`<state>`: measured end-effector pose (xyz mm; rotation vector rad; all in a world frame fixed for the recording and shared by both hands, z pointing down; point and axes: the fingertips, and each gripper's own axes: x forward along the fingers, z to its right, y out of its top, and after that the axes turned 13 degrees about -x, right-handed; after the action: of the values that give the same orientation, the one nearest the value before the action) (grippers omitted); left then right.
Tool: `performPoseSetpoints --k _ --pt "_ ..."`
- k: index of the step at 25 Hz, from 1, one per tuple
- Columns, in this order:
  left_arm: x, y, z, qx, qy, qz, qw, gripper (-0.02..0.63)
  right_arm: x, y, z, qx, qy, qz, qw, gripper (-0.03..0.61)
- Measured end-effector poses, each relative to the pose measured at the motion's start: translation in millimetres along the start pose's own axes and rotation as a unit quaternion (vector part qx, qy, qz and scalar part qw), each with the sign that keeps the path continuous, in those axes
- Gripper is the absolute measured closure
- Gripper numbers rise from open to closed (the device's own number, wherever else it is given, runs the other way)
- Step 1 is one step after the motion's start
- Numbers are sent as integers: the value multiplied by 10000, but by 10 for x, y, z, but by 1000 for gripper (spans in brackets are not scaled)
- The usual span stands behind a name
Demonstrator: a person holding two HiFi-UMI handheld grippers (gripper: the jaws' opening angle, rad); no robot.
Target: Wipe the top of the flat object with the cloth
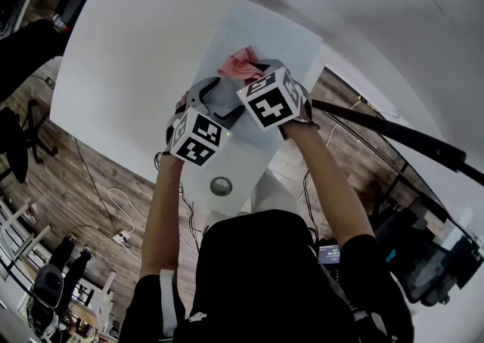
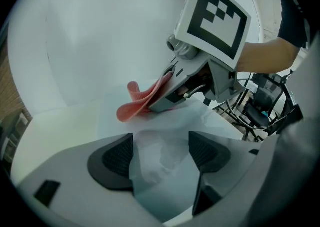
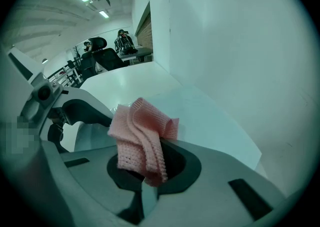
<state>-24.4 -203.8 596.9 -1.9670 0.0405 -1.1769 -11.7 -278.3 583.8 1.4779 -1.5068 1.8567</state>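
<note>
A pale blue-grey flat sheet (image 1: 291, 41) lies on the right part of the white table (image 1: 128, 54). My right gripper (image 1: 255, 75) is shut on a folded pink knit cloth (image 1: 240, 63), which rests on the sheet. In the right gripper view the cloth (image 3: 142, 136) bulges up out of the shut jaws (image 3: 147, 168), over the sheet (image 3: 215, 121). My left gripper (image 1: 214, 91) sits just to the left, low over the sheet's near part. Its jaws (image 2: 162, 153) stand open, and only the sheet (image 2: 200, 121) shows between the pads. The cloth (image 2: 140, 103) and right gripper (image 2: 162, 95) are just ahead of it.
A round grommet (image 1: 221, 186) is set in the table near its front edge. A black pole (image 1: 393, 130) runs across at the right, beyond the table's edge. A white wall (image 3: 240, 46) rises right behind the sheet. Chairs and cables are on the wooden floor at left.
</note>
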Motion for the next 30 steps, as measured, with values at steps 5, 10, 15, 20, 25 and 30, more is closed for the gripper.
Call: performPoseSetpoints --k 5,10,15,20,25,30 --pt "-2 5 -3 5 3 7 10000 272 4 9 -3 29 20 9 10000 534" --pt "11 11 11 -24 -19 -7 10000 272 -2 -11 14 50 60 3 10000 534" --pt "-12 19 18 -26 -23 5 10000 272 -33 -34 101 91 -41 -52 9999 534" --pt "-1 16 -2 -33 -27 1 10000 272 -56 -134 331 221 -237 -125 9994 534" --pt "7 15 -1 -43 -34 -9 10000 272 -99 -350 622 646 -498 -181 9965 534" --pt "10 4 -2 -48 -36 -7 10000 272 -202 -579 914 1056 -767 -245 9911 534"
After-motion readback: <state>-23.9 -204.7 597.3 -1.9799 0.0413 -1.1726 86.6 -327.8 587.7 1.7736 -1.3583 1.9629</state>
